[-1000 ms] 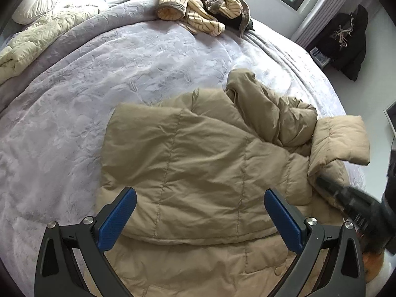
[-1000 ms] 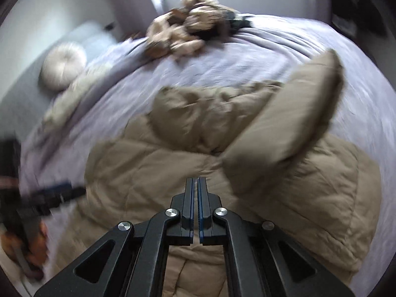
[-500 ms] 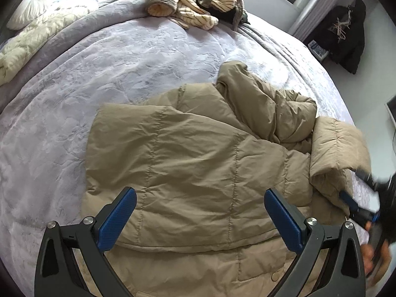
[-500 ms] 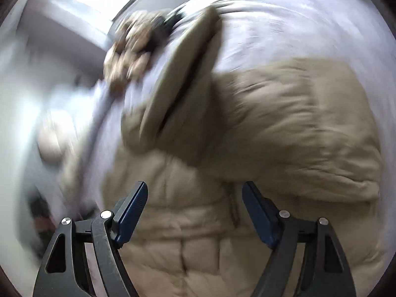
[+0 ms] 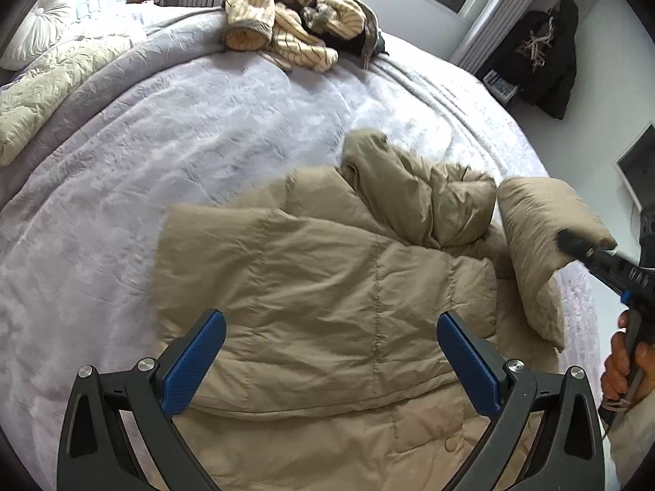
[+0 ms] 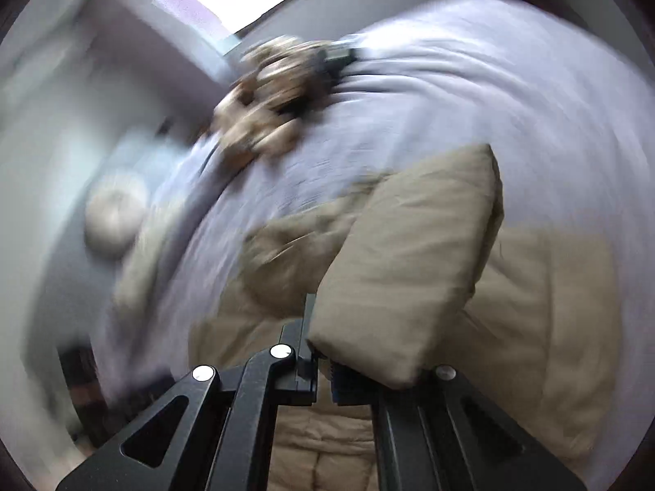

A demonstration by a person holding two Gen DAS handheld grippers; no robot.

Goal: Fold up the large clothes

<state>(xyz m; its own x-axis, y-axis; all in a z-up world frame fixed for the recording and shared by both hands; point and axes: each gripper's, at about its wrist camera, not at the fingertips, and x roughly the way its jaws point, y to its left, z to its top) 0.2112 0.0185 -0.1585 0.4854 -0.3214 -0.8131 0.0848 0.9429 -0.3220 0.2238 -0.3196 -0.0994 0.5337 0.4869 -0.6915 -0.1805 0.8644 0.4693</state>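
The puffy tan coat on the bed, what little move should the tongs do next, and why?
Probably swing the lifted sleeve across onto the coat body. The right tongs have just been closing and are shut on the sleeve's cuff, holding it up off the bed, while the coat's body lies flat. The left tongs hang open above the coat, gripping nothing.

One tan puffer jacket (image 5: 327, 286), one heap of striped clothes (image 5: 294, 12), two pillows (image 5: 49, 20), one dark hanging coat (image 5: 544, 57), two grippers (image 5: 327, 364).
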